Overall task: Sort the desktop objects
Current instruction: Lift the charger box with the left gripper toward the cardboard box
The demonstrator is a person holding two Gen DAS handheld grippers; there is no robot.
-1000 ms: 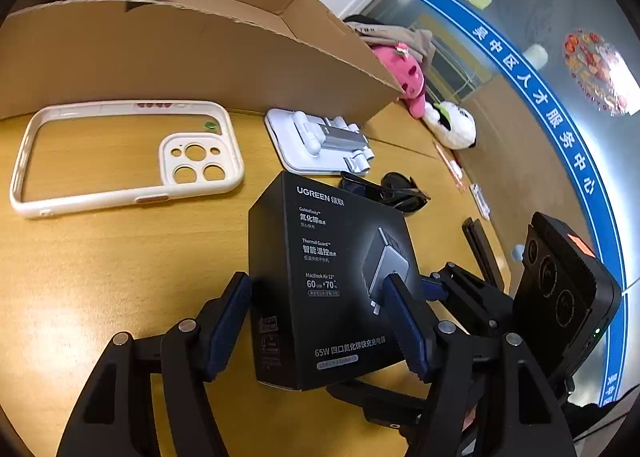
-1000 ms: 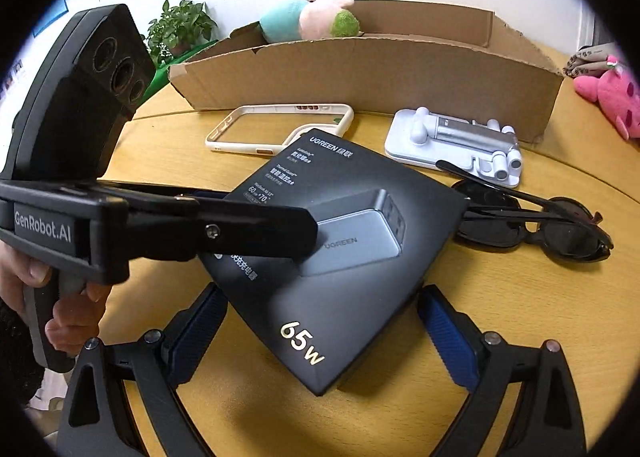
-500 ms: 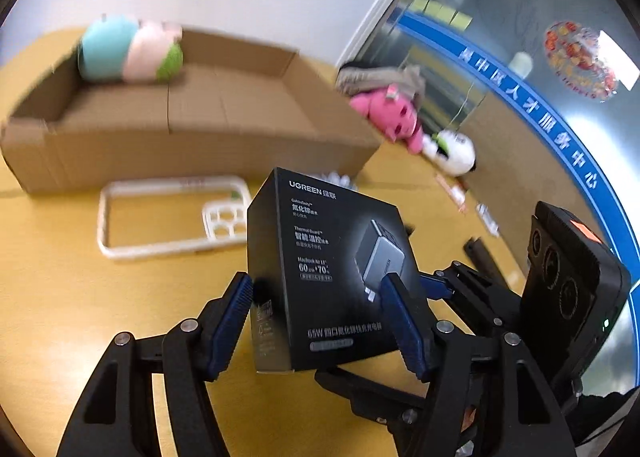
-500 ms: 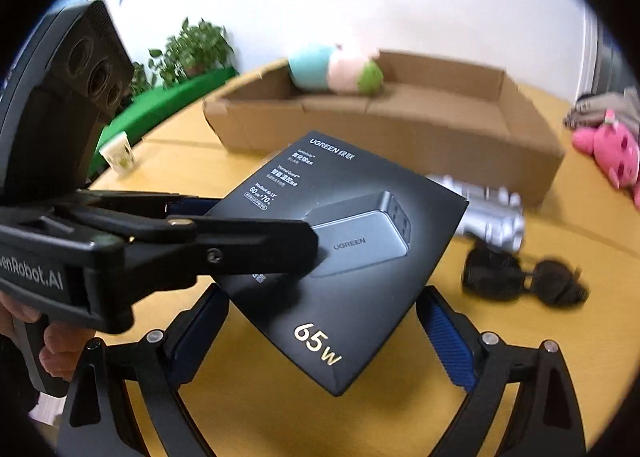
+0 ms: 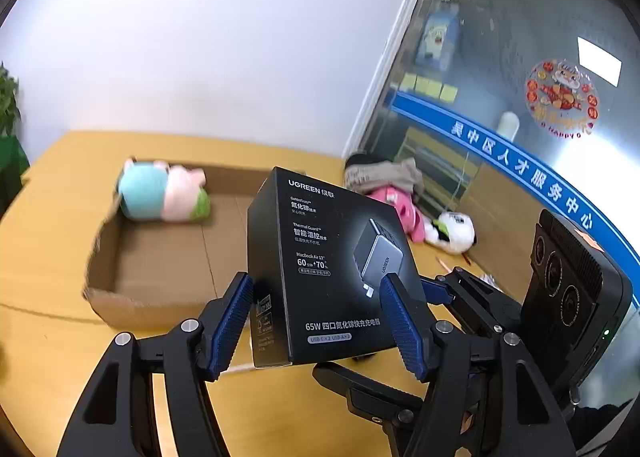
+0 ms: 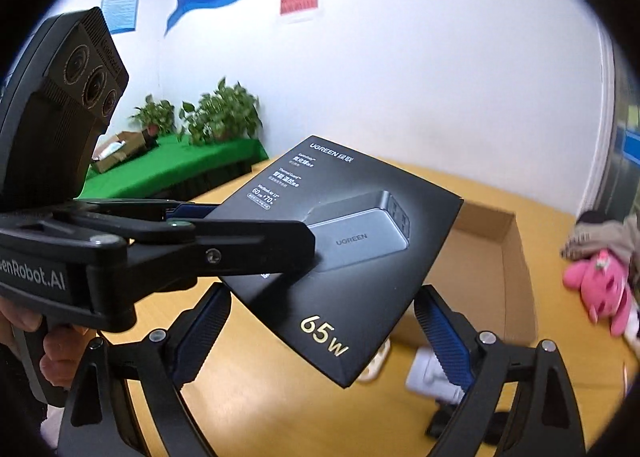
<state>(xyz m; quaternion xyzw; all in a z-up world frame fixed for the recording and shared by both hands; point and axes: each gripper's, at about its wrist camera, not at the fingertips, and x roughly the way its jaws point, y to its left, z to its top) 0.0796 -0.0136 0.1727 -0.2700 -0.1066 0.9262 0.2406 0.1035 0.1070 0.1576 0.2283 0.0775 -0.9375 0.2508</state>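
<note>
My left gripper point(image 5: 320, 321) is shut on a black UGREEN charger box point(image 5: 328, 269) and holds it in the air above the table, in front of the open cardboard box point(image 5: 160, 269). The same charger box point(image 6: 344, 257) fills the right wrist view, with the left gripper's black finger across it from the left. My right gripper point(image 6: 320, 337) is open and empty; its blue pads stand wide apart below the charger box, not touching it. A teal and pink plush toy point(image 5: 164, 197) lies inside the cardboard box.
A pink plush point(image 5: 404, 213) and a panda plush point(image 5: 452, 233) lie at the table's far right by a glass wall. A white phone stand point(image 6: 432, 377) and dark sunglasses point(image 6: 464, 425) lie on the yellow table point(image 5: 44, 357) below. Plants point(image 6: 220, 117) stand on a green table behind.
The left gripper has lifted the charger box well off the table and carried it toward the cardboard box. Both cameras have tilted up; the phone case and stand have dropped out of the left view.
</note>
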